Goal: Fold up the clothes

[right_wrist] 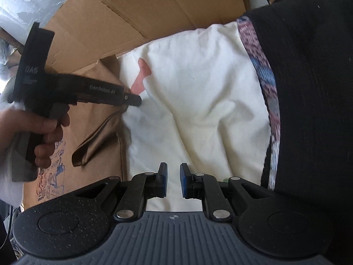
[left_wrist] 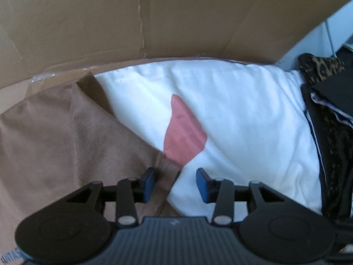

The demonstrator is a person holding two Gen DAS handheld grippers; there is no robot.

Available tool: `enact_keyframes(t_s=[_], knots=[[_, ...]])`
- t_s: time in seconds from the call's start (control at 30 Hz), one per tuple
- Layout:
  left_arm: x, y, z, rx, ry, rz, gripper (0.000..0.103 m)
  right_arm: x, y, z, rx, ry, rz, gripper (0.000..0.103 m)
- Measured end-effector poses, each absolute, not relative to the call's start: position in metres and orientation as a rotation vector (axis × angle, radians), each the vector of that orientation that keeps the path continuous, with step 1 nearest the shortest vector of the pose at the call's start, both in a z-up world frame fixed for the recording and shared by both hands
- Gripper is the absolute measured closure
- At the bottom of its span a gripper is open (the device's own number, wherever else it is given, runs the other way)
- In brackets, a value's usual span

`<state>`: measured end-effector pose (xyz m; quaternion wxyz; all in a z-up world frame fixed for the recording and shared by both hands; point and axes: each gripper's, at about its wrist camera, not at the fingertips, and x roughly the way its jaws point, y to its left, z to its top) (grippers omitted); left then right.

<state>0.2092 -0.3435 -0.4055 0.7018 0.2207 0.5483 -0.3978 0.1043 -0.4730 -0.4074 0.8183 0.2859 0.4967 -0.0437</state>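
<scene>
Garment (left_wrist: 66, 137) beneath hand-held gripper (left_wrist: 175, 183).

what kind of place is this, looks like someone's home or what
Probably a home spot set up for sorting laundry: a white cloth and a tan garment lie on flattened cardboard, with a pile of dark and leopard-print clothes beside them.

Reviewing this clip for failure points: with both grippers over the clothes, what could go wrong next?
1. The left gripper is open astride the brown garment's edge where it overlaps the white garment; closing may pinch both layers.
2. The right gripper holds nothing over white cloth, its jaws barely apart, so it might skid off rather than grab.
</scene>
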Motion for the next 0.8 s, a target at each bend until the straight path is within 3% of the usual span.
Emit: enact_keyframes(t_s=[0.1, 0.17, 0.8], knots=[[0.216, -0.341, -0.407, 0.458, 1.244, -0.820, 0.077, 0.100, -0.473, -0.408, 0.603, 1.058, -0.090, 0.091], [0.221, -0.339, -0.406, 0.451, 1.264, -0.779, 0.095, 0.097, -0.475, -0.406, 0.605, 1.055, -0.090, 0.091], [0.272, -0.283, -0.359, 0.325, 1.266, -0.924, 0.098, 0.137, -0.465, -0.407, 0.610, 1.007, -0.022, 0.091]])
